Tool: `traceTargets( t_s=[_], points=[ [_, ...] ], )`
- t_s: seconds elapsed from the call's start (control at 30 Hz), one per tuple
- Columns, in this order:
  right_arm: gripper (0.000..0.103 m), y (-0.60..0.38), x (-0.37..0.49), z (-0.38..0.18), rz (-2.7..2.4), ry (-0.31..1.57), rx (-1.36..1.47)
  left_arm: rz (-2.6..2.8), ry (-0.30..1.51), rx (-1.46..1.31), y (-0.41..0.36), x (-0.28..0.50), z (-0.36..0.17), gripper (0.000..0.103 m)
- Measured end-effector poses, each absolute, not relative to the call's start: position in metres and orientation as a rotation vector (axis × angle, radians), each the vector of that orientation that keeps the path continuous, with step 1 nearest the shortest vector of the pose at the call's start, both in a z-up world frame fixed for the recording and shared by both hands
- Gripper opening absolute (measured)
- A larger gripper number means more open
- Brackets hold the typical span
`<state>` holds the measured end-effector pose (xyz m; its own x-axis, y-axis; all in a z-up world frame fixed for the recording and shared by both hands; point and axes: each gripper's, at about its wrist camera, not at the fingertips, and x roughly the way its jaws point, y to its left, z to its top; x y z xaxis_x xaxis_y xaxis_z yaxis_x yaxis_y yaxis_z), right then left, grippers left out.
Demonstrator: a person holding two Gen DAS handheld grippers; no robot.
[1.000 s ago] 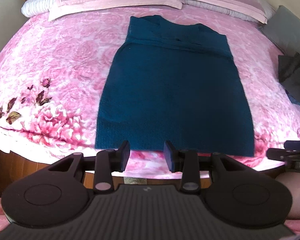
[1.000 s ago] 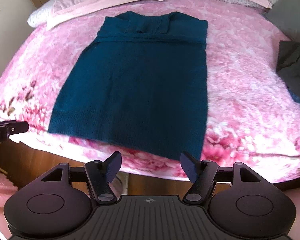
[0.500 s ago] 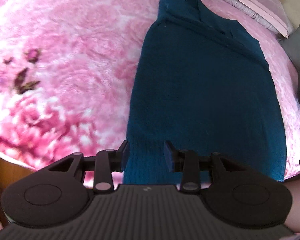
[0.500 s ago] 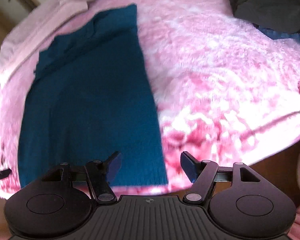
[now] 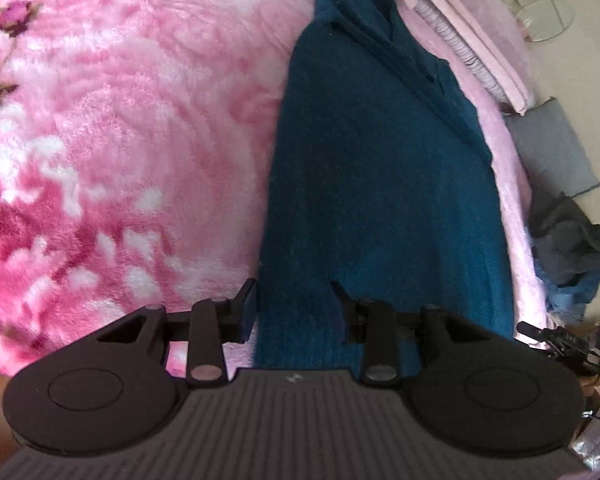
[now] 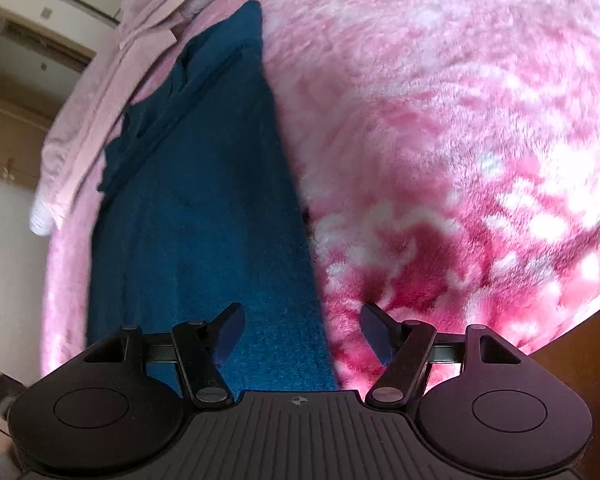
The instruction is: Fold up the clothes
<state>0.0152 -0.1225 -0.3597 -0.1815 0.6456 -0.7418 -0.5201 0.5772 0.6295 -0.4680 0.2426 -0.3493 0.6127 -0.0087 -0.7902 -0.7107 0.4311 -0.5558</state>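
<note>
Presently, a teal knitted sweater point(image 5: 384, 184) is seen laid flat on a pink floral blanket point(image 5: 120, 140), with its hem toward the near edge of the blanket and its folded-in upper part toward the pale pink pillows point(image 5: 472, 28) beyond it. The left gripper point(image 5: 294, 304) is held low over the sweater's near left corner; its jaws are parted by a moderate gap, with one finger over the blanket just beside the sweater's left edge and the other over the knit, and nothing is gripped between them. The right gripper point(image 6: 302, 328) is held over the sweater's near right corner, its jaws spread wide, straddling the sweater's right edge, one finger over the knit and one over the blanket; nothing is held there either. Whether the fingertips touch the fabric cannot be told. A heap of dark clothes point(image 5: 572, 236) is seen to the right of the sweater, beyond the blanket's edge, beside a grey cushion point(image 5: 548, 148).
</note>
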Motion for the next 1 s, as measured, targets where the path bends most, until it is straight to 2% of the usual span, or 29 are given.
traceTargets(
  t_s=[0.07, 0.13, 0.3, 0.47, 0.6, 0.7, 0.73, 0.77, 0.8, 1.0],
  points=[
    [0.066, -0.124, 0.016, -0.360, 1.073, 1.436, 0.131, 0.476, 0.806, -1.066, 0.245, -0.468, -0.351, 0.031],
    [0.060, -0.121, 0.014, -0.361, 1.087, 1.440, 0.120, 0.447, 0.792, -1.080, 0.248, -0.462, -0.355, 0.032],
    [0.058, -0.110, 0.022, -0.369, 1.101, 1.418, 0.206, 0.404, 0.745, -1.123, 0.263, -0.445, -0.367, 0.032],
    [0.055, -0.103, 0.020, -0.373, 1.127, 1.429, 0.207, 0.377, 0.754, -1.140, 0.258, -0.458, -0.371, 0.019],
    [0.032, -0.115, 0.017, -0.379, 1.132, 1.472, 0.247, 0.389, 0.736, -1.156, 0.251, -0.464, -0.372, 0.016],
    [0.031, -0.114, 0.017, -0.384, 1.146, 1.496, 0.273, 0.404, 0.713, -1.166, 0.251, -0.457, -0.374, 0.015],
    [0.026, -0.109, 0.017, -0.384, 1.158, 1.496, 0.269, 0.405, 0.714, -1.151, 0.251, -0.454, -0.374, 0.008],
    [0.013, -0.105, 0.015, -0.384, 1.167, 1.494, 0.252, 0.405, 0.718, -1.132, 0.250, -0.451, -0.373, 0.007],
    [0.008, -0.101, 0.014, -0.383, 1.168, 1.492, 0.228, 0.406, 0.721, -1.113, 0.250, -0.447, -0.372, 0.006],
    [0.006, -0.122, 0.011, -0.354, 1.187, 1.410, 0.229, 0.401, 0.591, -1.106, 0.242, -0.480, -0.343, 0.005]
  ],
)
